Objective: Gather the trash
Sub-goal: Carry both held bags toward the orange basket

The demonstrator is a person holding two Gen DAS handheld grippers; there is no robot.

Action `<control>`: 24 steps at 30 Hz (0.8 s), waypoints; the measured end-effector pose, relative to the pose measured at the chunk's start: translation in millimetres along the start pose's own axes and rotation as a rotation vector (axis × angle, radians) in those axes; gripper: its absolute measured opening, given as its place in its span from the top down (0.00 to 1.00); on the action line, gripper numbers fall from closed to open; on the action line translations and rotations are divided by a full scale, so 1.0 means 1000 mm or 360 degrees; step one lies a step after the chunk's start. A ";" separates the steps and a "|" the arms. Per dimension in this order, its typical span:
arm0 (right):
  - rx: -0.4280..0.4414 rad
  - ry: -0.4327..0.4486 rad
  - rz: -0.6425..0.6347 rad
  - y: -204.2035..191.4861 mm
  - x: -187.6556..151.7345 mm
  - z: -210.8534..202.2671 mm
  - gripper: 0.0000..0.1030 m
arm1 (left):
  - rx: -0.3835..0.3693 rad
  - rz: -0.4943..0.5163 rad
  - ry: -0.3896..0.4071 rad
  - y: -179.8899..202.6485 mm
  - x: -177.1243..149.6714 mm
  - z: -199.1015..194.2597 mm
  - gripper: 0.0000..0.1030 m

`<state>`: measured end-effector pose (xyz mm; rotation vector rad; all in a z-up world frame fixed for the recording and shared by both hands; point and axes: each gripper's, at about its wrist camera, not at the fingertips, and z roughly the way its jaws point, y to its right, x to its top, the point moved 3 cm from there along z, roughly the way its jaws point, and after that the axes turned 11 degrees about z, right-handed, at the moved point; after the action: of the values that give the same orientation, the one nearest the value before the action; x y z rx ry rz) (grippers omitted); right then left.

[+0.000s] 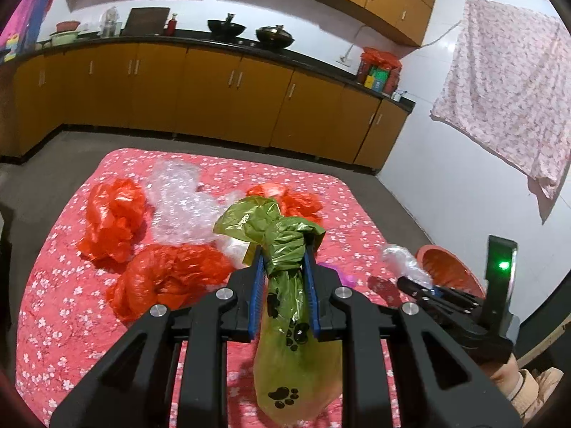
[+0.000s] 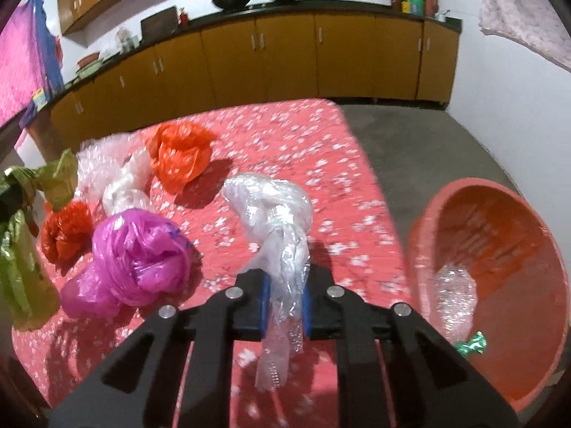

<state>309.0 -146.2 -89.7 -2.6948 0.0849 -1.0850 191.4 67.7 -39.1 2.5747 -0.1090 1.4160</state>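
Filling right gripper [image 2: 285, 281]: clear bag [image 2: 274, 214] (seemingly knotted)

White tiled walls [image 1: 271, 3] are lined with yellow-brown cabinets [image 1: 214, 89] under a dark countertop [image 1: 314, 62]; grey floor [image 2: 410, 142] is seen.

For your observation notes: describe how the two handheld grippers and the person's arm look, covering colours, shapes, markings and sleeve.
Both the left gripper and the right gripper have matte black angular linkage arms with triangular cut-outs, round silver bolts and blue ribbed pads on the fingers. In the left view, the right gripper carries a black upright block with a green light. A beige sleeve shows. No cables visible.
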 end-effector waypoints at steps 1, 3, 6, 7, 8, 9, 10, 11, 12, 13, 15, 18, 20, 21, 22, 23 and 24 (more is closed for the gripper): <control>0.0000 0.0011 0.0010 0.004 0.001 -0.003 0.85 | -0.0013 0.0011 0.0002 0.005 0.001 0.001 0.80; -0.0005 0.0043 0.0040 0.014 0.003 -0.016 0.85 | -0.0034 0.0028 0.0004 0.013 0.004 0.003 0.80; -0.0022 0.0089 0.0087 0.031 0.006 -0.032 0.85 | -0.0072 0.0056 0.0002 0.028 0.008 0.008 0.80; -0.0028 0.0109 0.0110 0.039 0.007 -0.039 0.86 | -0.0087 0.0068 0.0002 0.035 0.009 0.010 0.80; -0.0034 0.0124 0.0130 0.045 0.008 -0.045 0.86 | -0.0100 0.0079 0.0001 0.039 0.010 0.012 0.80; -0.0039 0.0134 0.0144 0.051 0.008 -0.049 0.85 | -0.0116 0.0092 -0.0001 0.045 0.011 0.014 0.80; -0.0046 0.0148 0.0162 0.057 0.008 -0.054 0.86 | -0.0134 0.0105 -0.0004 0.052 0.012 0.016 0.80; -0.0060 0.0168 0.0186 0.066 0.008 -0.061 0.86 | -0.0151 0.0117 -0.0007 0.058 0.013 0.019 0.80; -0.0070 0.0179 0.0197 0.070 0.008 -0.064 0.86 | -0.0169 0.0128 -0.0011 0.064 0.014 0.022 0.80; -0.0081 0.0191 0.0212 0.076 0.009 -0.067 0.86 | -0.0183 0.0137 -0.0014 0.068 0.014 0.024 0.80; -0.0102 0.0218 0.0255 0.090 0.009 -0.077 0.86 | -0.0220 0.0166 -0.0019 0.083 0.015 0.030 0.80; -0.0155 0.0263 0.0304 0.111 0.010 -0.089 0.86 | -0.0283 0.0210 -0.0027 0.105 0.016 0.038 0.80; -0.0188 0.0284 0.0327 0.123 0.010 -0.095 0.86 | -0.0327 0.0239 -0.0030 0.118 0.018 0.043 0.80; -0.0201 0.0291 0.0342 0.129 0.010 -0.097 0.85 | -0.0345 0.0253 -0.0032 0.126 0.019 0.046 0.80; -0.0220 0.0299 0.0364 0.136 0.010 -0.099 0.85 | -0.0369 0.0270 -0.0033 0.135 0.020 0.050 0.80; -0.0234 0.0305 0.0381 0.142 0.010 -0.101 0.86 | -0.0386 0.0280 -0.0035 0.140 0.021 0.052 0.80; -0.0242 0.0309 0.0392 0.145 0.010 -0.102 0.86 | -0.0406 0.0292 -0.0036 0.147 0.021 0.054 0.80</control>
<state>250.5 -308.0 -46.1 -2.6081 0.5385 -1.3017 224.1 -86.7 -28.8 2.4199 -0.5074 1.3322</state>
